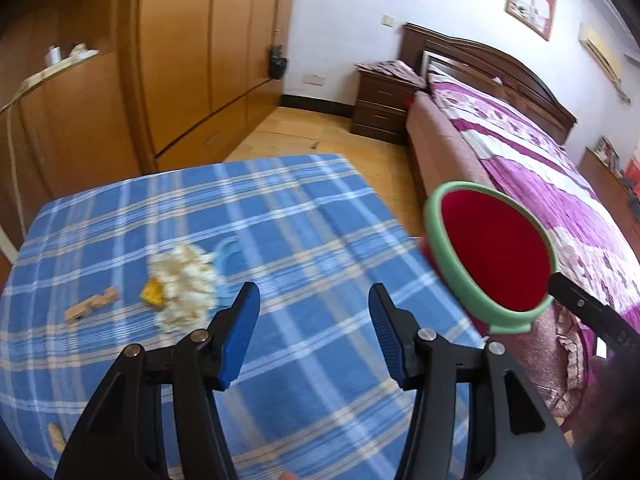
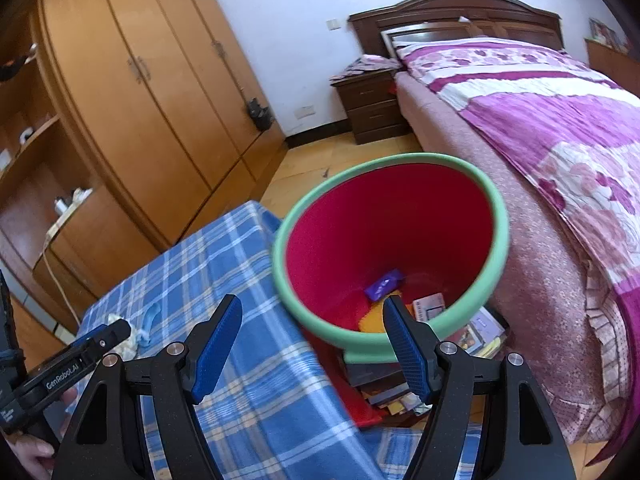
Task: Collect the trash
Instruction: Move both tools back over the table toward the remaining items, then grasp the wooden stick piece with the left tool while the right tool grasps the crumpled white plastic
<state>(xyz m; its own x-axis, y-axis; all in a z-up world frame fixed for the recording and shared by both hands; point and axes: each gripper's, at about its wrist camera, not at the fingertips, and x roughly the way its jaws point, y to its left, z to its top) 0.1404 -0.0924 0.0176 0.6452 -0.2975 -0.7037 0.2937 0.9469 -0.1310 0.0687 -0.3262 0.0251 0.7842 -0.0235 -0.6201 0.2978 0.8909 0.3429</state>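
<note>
The red bin (image 2: 390, 248) beside the table's (image 2: 256, 360) right edge holds wrappers, perhaps purple; crumpled tissue (image 1: 186, 286) lies on it. Both the left gripper (image 1: 314, 312) and the right gripper (image 2: 314, 332) gape empty.

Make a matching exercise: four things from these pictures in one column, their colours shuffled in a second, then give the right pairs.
Things:
1. bin rim
2. tablecloth
3. crumpled paper
4. wardrobe

Colours:
A. pale cream
B. mint green
C. orange-brown wood
D. blue plaid

Pairs: 1-B, 2-D, 3-A, 4-C
</note>
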